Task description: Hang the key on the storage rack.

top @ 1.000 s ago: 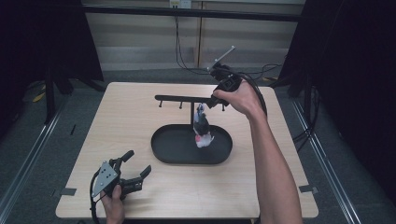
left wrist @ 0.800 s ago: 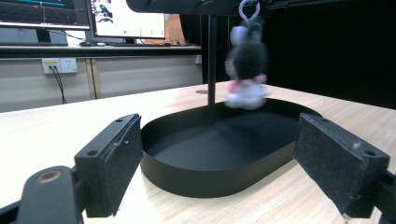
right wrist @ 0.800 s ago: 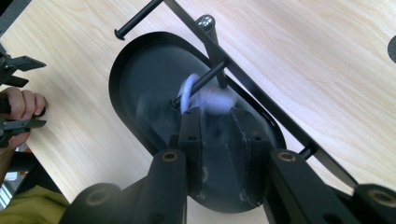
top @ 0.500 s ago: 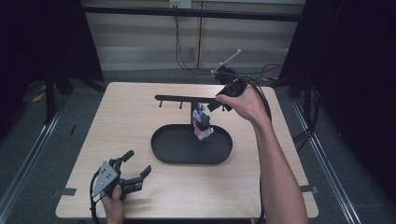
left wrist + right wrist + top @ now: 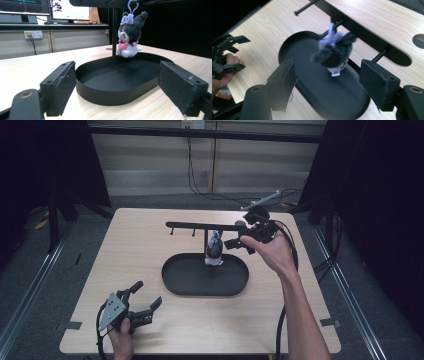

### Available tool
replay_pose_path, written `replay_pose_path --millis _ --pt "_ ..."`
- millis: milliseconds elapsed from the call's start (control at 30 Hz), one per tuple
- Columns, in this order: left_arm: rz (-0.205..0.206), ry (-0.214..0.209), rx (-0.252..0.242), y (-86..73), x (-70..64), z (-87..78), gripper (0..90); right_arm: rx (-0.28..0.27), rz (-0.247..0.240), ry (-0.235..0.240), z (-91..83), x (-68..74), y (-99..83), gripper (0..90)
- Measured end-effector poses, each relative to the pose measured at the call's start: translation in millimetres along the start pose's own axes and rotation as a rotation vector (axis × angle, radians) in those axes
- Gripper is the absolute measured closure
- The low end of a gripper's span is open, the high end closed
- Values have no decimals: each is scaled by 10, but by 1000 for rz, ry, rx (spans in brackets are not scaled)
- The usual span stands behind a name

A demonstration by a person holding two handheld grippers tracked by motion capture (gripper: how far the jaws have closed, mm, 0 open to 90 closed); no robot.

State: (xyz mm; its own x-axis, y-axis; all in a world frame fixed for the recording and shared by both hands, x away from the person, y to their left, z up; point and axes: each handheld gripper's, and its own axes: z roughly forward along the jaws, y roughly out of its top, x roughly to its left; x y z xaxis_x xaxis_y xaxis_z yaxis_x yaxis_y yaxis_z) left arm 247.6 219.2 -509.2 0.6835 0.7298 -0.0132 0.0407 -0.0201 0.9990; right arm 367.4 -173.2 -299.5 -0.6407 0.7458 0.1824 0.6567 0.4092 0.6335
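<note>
The table (image 5: 150,245) carries a black stand whose oval tray (image 5: 205,279) sits near the middle. A plush (image 5: 128,35) hangs by its loop from a peg on the stand's bar (image 5: 200,226), above the tray. The right gripper (image 5: 239,239) hovers just beside it, jaws spread and empty. The left gripper (image 5: 142,299) rests at the near edge, jaws spread.

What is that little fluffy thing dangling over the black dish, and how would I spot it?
In the middle of the pale wooden table sits a shallow black oval tray with an upright post carrying a black crossbar. From that bar hangs a small black-and-white plush toy with a pink patch and a lilac loop, the only soft, coloured thing there.
</note>
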Motion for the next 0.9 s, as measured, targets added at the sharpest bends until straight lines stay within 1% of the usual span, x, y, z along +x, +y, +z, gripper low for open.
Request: replay_pose_path --millis 33,100,167,300,333,367,433,467,500,533,600,633,667,700,767,800,833,867,900 --pt "1 0 0 0 1 0 155 -6 -16 -14 -8 26 -53 234" --pt "-5 1 1 -1 -5 -1 155 -18 -11 0 -26 52 -133 240" --pt "-5 0 1 -1 -5 -1 155 -41 -25 -9 -36 72 -221 227" --pt "-4 3 1 -1 -6 -1 155 -108 -15 -17 -27 66 -405 195" --pt "-4 3 0 -2 -6 -1 155 -118 -7 -23 -18 59 -453 183" --pt "-4 3 0 -2 -6 -2 155 -141 3 -23 -6 54 -514 174" --pt "-4 3 1 -1 -6 -2 155 -169 13 -14 5 44 -600 155" --pt "-3 4 1 -1 -7 -1 155 -187 10 -15 15 44 -650 136" --pt "-1 2 1 -2 -8 -1 155 -200 6 -25 20 46 -698 149" --pt "1 2 1 -2 -10 -2 155 -220 15 -44 25 53 -745 143" --pt "5 3 3 -2 -10 -3 155 -255 12 -72 47 67 -844 144" --pt "13 -3 4 0 -4 -4 155 -269 17 -68 62 71 -899 143" --pt "15 -3 3 0 -4 -4 155 -296 16 -68 74 77 -960 142" --pt "14 3 1 -1 -8 -4 155 -324 22 -78 84 89 -1024 144" --pt "15 3 4 0 -6 -3 155 -356 33 -88 108 107 -1145 152" --pt "15 1 2 1 -4 0 155 -373 60 -102 125 116 -1220 161" --pt "23 0 6 2 1 -3 155 -382 60 -101 138 116 -1264 158" --pt "13 13 4 0 -12 -5 155 -392 55 -108 157 118 -1321 153" --pt "10 18 3 -1 -16 -4 155 -410 51 -127 171 122 -1382 153"
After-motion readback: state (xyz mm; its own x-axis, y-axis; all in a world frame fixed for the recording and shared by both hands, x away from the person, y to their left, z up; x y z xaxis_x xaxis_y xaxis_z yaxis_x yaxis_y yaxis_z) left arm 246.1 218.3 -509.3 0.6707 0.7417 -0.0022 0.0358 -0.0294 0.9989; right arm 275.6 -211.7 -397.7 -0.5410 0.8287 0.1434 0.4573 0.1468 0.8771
